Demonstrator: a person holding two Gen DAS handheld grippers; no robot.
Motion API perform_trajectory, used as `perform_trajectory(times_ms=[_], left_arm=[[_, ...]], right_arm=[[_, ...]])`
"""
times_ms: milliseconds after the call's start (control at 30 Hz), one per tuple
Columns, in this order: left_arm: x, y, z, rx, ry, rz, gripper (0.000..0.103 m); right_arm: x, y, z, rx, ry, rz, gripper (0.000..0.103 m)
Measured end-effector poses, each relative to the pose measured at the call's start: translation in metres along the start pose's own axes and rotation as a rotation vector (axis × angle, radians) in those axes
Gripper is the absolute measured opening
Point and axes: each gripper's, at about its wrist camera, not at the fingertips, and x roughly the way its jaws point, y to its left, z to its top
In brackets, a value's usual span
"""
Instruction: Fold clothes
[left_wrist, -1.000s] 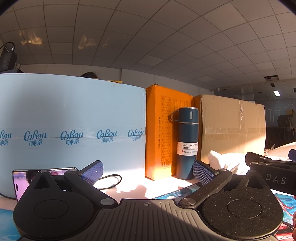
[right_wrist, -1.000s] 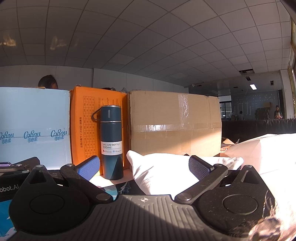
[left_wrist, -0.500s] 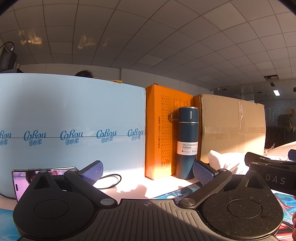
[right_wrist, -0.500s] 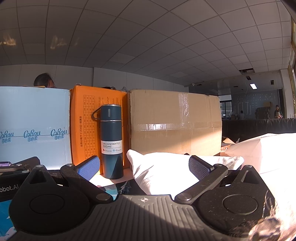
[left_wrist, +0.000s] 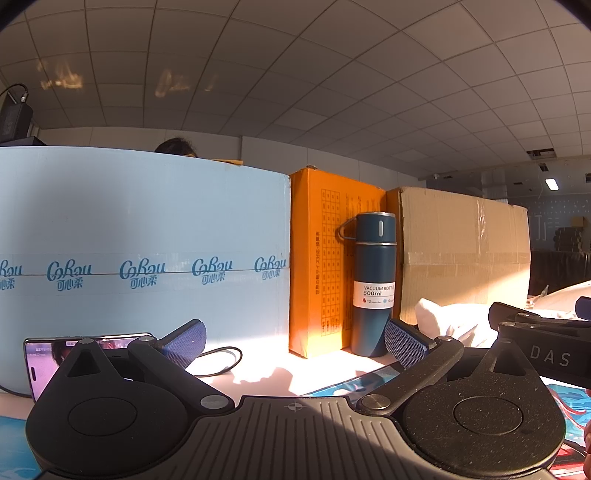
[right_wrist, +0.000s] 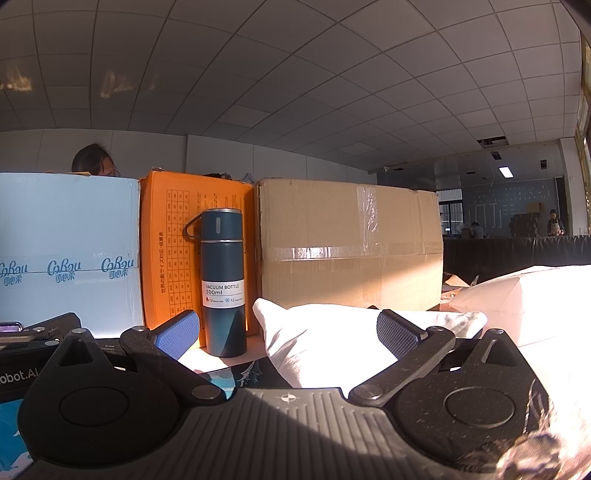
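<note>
The white crumpled cloth garment lies bunched on the table directly ahead of your right gripper, between its two blue-padded fingers in the right wrist view but not touched by them. In the left wrist view the same garment shows to the right, behind the body of the other tool. Your left gripper points at bare sunlit tabletop. Both tools stand with fingers spread wide apart and grasp nothing; judged from this, folding has not begun.

Behind the garment, left to right: a pale blue printed carton, a tall orange carton, a dark blue cylindrical vacuum bottle standing upright just in front of the orange carton, and a brown taped cardboard box. A smartphone with a lit screen leans near the blue carton, with a black cable on the table beside it. A second white bundle sits at far right; whether it is clothing cannot be told.

To do the opening step well, you should tilt both tools down so the cloth's edges come into view, since no hem or corner is identifiable here. Take two separate corners, one per tool, and spread the cloth flat before any fold. Keep your left tool clear of the bottle, which looks easy to topple.
</note>
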Motion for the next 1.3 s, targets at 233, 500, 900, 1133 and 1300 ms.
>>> perform_trajectory(times_ms=[233, 500, 900, 1133, 1300], left_arm=[[0.0004, -0.0007, 0.0005, 0.002, -0.001, 0.0, 0.103], [0.0006, -0.0014, 0.0006, 0.003, -0.002, 0.001, 0.103], [0.0008, -0.0011, 0.001, 0.003, -0.002, 0.002, 0.103], [0.0007, -0.0015, 0.0011, 0.004, 0.0, 0.002, 0.103], [0.0007, -0.0014, 0.0006, 0.004, 0.001, 0.001, 0.103]], right_arm=[[-0.0002, 0.0001, 0.0006, 0.001, -0.005, 0.0, 0.103], [-0.0011, 0.0008, 0.0009, -0.002, -0.011, 0.001, 0.103], [-0.0028, 0.0, 0.0003, 0.001, -0.014, 0.0, 0.103], [-0.003, 0.0, 0.0005, 0.001, -0.015, 0.001, 0.103], [-0.0026, -0.0003, 0.0001, 0.002, -0.014, 0.0, 0.103]])
